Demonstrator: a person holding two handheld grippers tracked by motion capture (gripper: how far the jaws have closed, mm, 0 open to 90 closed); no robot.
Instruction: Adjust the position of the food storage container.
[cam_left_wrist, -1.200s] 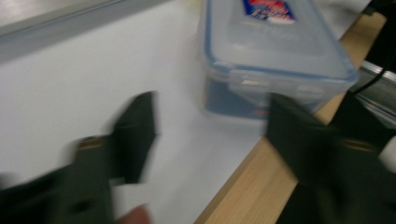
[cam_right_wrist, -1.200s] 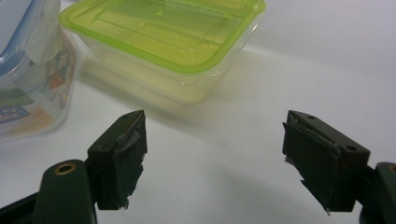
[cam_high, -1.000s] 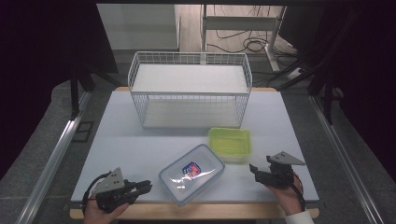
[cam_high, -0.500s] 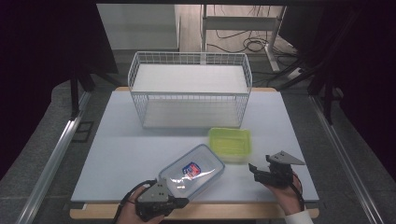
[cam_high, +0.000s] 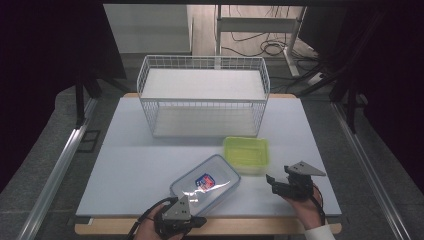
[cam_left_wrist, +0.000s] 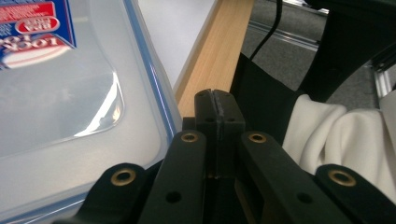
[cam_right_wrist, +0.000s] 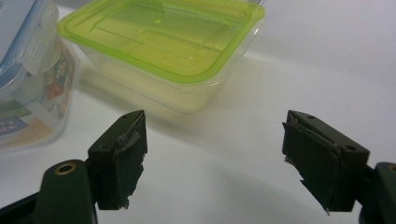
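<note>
Wooden table edge beside left gripper

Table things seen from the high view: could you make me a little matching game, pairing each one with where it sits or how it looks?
Things:
1. wire basket
2. green-lidded box
3. clear box with a blue rim
4. right gripper

Descriptions:
a. jaws wide apart, nothing between them
b. at the table's far side, white, empty
c. near the front edge, with a red and blue label on its lid
d. between the basket and the right gripper, lid on

Pairs: 1-b, 2-d, 3-c, 4-a
</note>
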